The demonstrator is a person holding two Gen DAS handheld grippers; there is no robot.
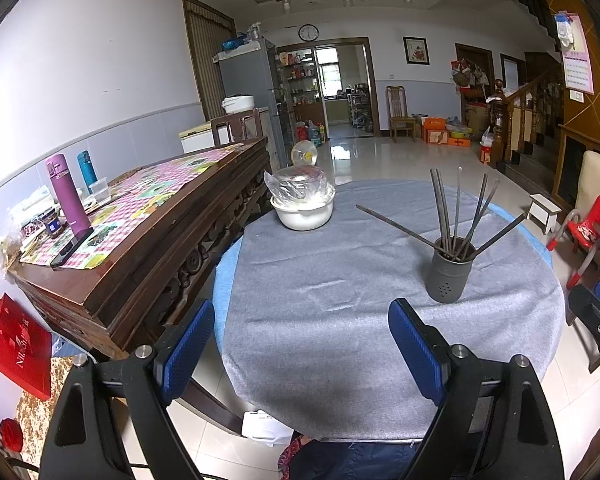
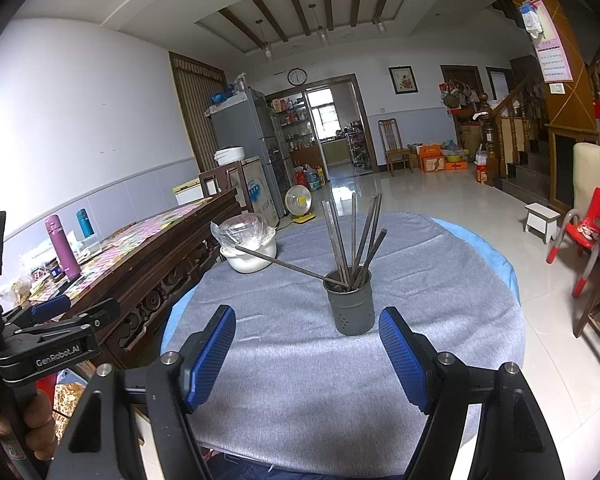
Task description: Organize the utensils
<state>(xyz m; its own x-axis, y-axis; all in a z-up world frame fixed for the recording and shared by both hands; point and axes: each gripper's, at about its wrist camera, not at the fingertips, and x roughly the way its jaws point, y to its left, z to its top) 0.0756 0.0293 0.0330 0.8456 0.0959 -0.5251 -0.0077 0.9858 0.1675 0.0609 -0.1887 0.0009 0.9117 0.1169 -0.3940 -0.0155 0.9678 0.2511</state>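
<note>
A: Right hand-held gripper status: jaws wide, nothing held. The holder stands on the bench just ahead, near centred between the pads.

B: Left hand-held gripper?

A: Also wide and empty; the holder lies ahead and to its right (farther off). The chopsticks stand mostly upright; one leans far left toward the covered bowl. Open bench surrounds the holder.

Was a family home's open dining hall; round cloth-covered table at the centre; carved wooden sideboard just left of it; fridge and pantry doorway beyond it; staircase far right of it.
</note>
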